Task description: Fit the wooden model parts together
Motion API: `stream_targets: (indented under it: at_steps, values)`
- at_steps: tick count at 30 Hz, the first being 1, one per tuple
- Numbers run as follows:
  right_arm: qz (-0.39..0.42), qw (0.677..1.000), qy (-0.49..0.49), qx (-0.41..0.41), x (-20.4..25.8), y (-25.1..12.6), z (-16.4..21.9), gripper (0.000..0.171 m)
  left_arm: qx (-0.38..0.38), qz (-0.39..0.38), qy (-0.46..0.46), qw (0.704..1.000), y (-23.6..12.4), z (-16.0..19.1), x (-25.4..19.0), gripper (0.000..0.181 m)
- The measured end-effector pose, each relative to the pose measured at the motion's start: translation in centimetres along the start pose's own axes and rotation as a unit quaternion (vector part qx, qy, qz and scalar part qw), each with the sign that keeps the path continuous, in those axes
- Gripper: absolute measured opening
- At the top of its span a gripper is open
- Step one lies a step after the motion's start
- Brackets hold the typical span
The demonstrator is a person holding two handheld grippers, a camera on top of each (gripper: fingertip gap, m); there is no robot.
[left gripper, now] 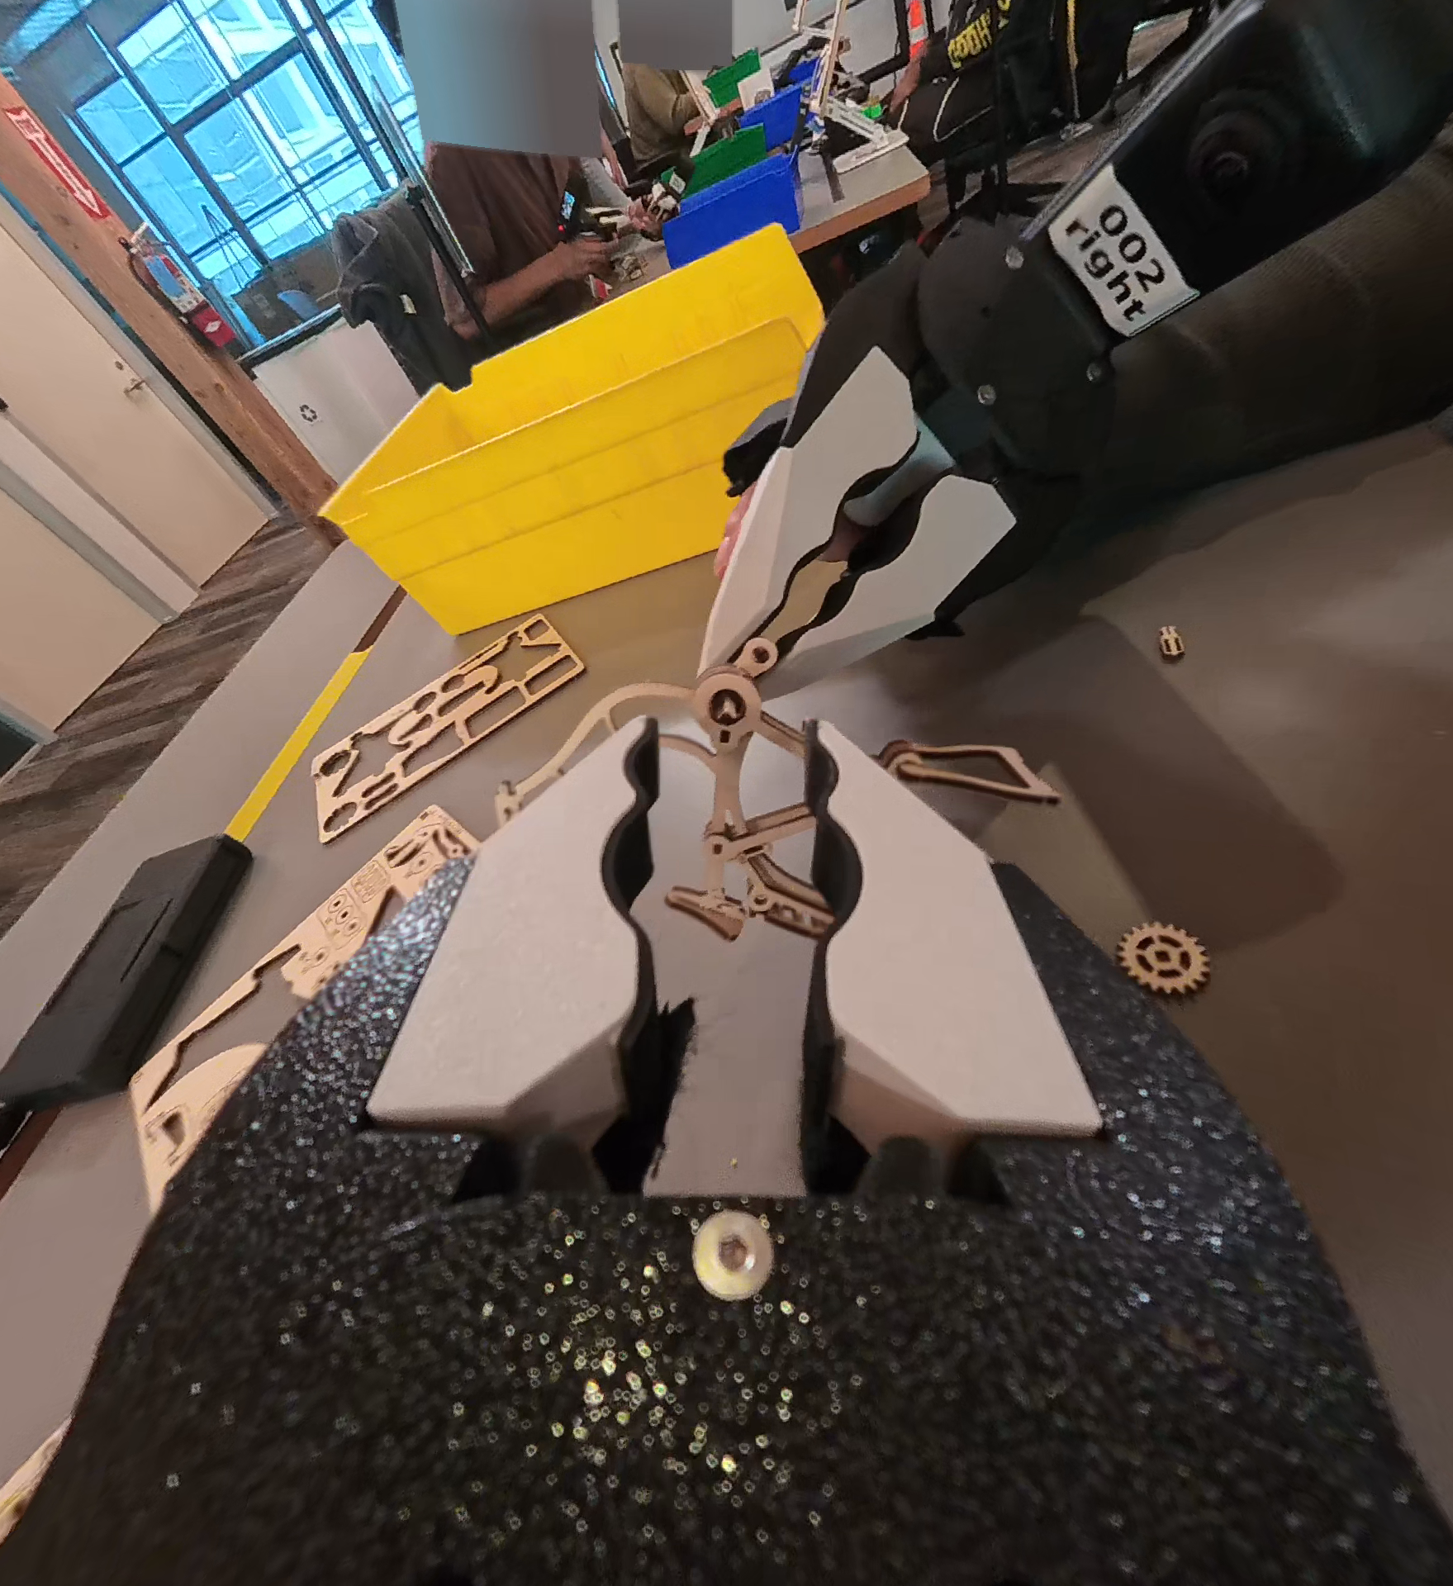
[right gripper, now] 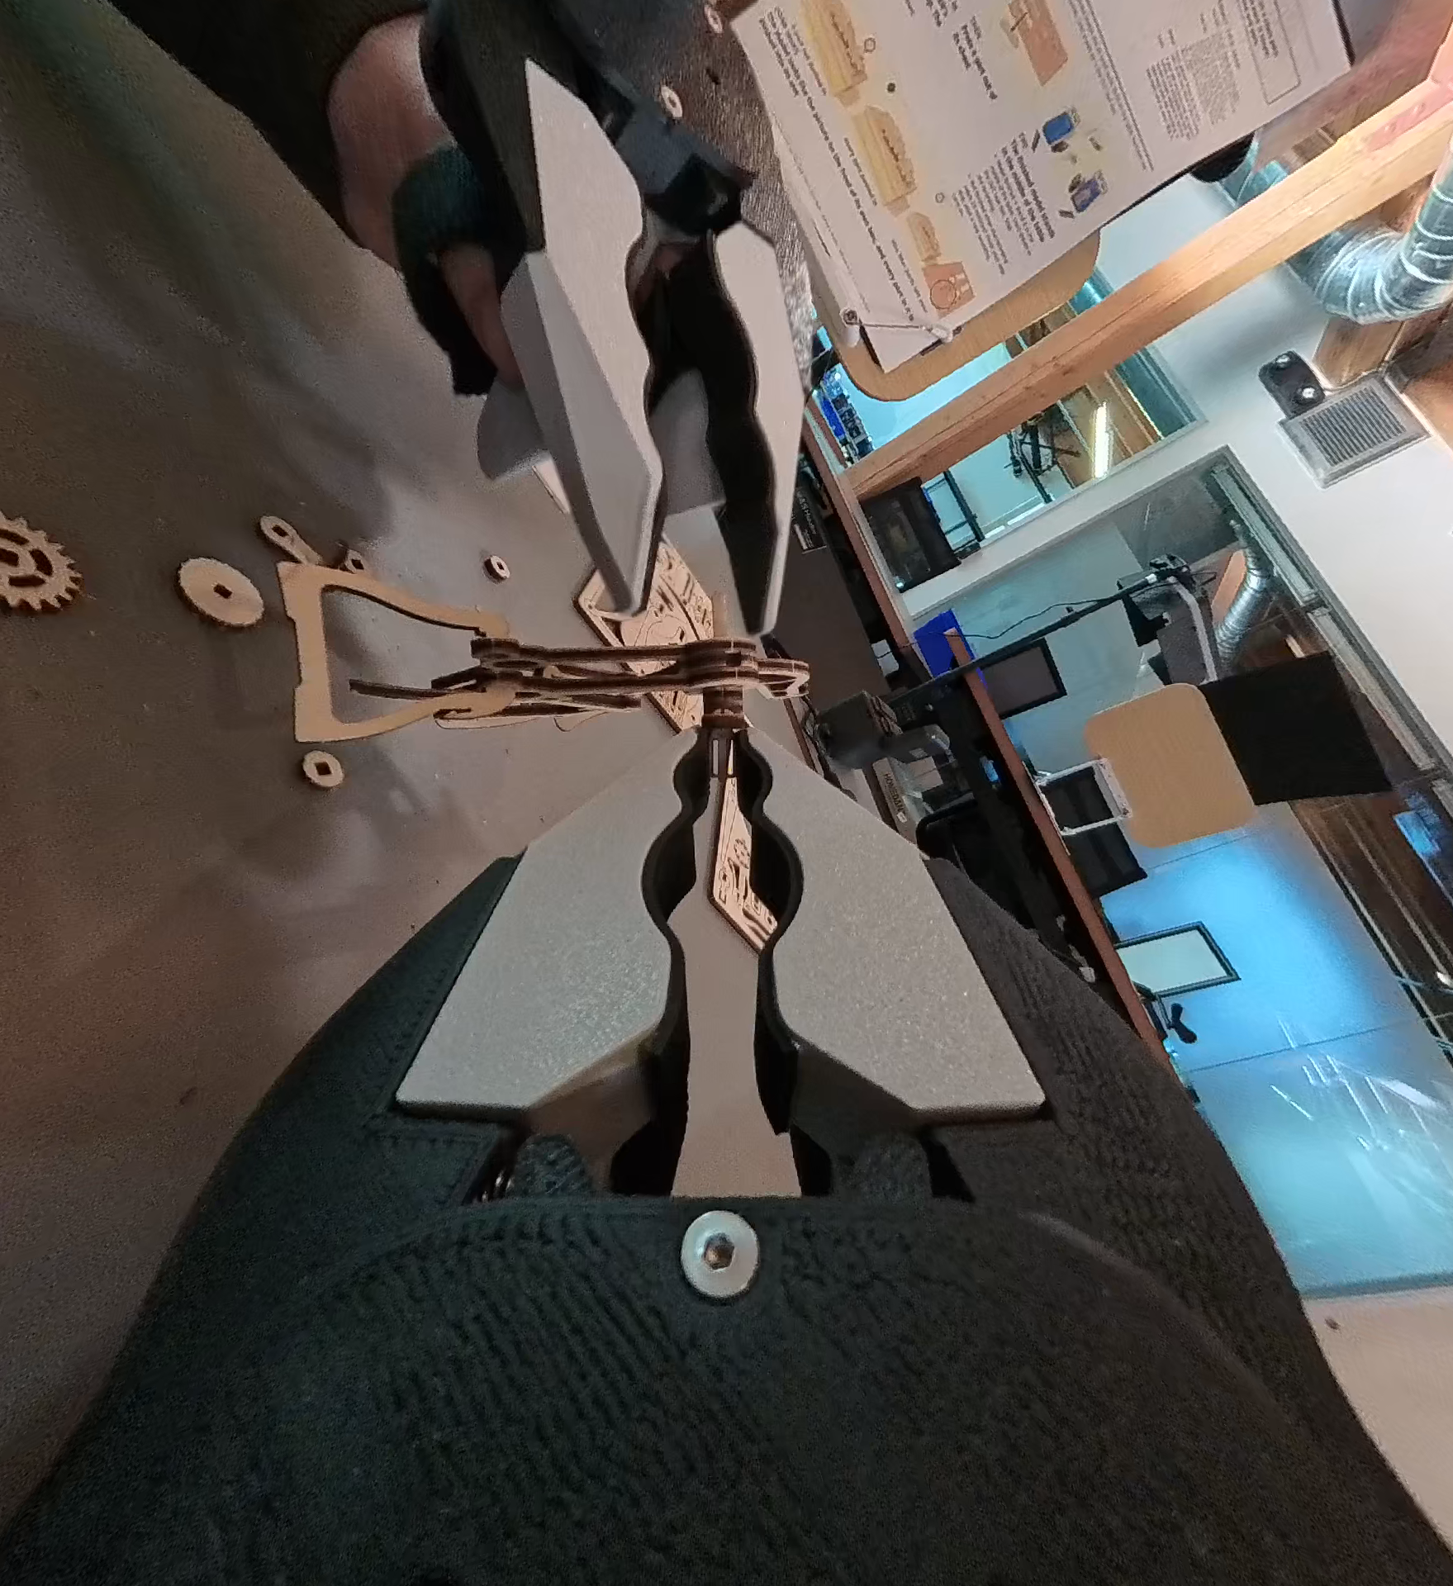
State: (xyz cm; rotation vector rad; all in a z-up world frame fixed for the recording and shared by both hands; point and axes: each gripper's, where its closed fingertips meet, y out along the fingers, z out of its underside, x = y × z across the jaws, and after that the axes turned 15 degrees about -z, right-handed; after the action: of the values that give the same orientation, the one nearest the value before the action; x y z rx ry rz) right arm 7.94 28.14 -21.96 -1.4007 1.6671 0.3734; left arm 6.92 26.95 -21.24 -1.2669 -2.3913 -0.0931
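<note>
Right gripper (right gripper: 720, 745) fingers pinching the wooden assembly (right gripper: 620, 678), left gripper (left gripper: 731, 738) fingers wide beside it, gear (left gripper: 1162, 959) right of them, yellow bin (left gripper: 534, 481) only in left view.

- We see the jointed plywood model assembly (left gripper: 735, 845) standing on the grey table (left gripper: 1220, 858), ahead of our left gripper (left gripper: 731, 755).
- The small toothed wooden gear (left gripper: 1162, 959) lies to its right.
- The yellow plastic bin (left gripper: 568, 489) sits behind, with the cut-out plywood sheet (left gripper: 448, 725) before it.

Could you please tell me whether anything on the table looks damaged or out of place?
Nothing looks damaged. Loose pieces, such as the round wooden gear, lie scattered on the grey table, which suits an assembly in progress.
</note>
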Motion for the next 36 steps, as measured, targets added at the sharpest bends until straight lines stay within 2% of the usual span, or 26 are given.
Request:
stream_targets:
  at_steps: [3,7,9,16,28,34,36]
  values:
    - [0.003,1.0,0.003,0.001,-0.1,-0.2,0.2,0.004,0.009,0.002,-0.017,1.0,-1.2,-0.2,0.5,0.035]
    - [0.008,1.0,0.005,0.005,-0.4,-0.6,0.6,0.003,0.062,0.088,-0.091,0.99,-3.7,-0.2,-2.2,0.042]
    - [0.007,1.0,0.009,0.007,-0.4,-0.7,0.9,0.003,0.098,0.108,-0.118,0.982,-4.6,0.2,-3.4,0.045]
    - [0.011,1.0,0.007,0.01,-0.5,-0.8,0.8,0.003,0.222,0.134,-0.098,0.961,-6.6,3.3,-6.0,0.045]
    - [0.019,1.0,0.002,0.009,-0.8,-1.0,0.4,0.003,0.184,0.195,-0.055,0.962,-7.2,2.7,-10.2,0.035]
    - [0.015,1.0,0.003,0.005,-0.6,-0.8,-0.2,0.003,0.068,0.208,-0.087,0.972,-6.2,-0.5,-11.3,0.03]
    - [0.016,1.0,0.002,0.004,-0.6,-0.8,-0.3,0.003,0.036,0.17,-0.053,0.983,-5.5,-0.7,-10.8,0.033]
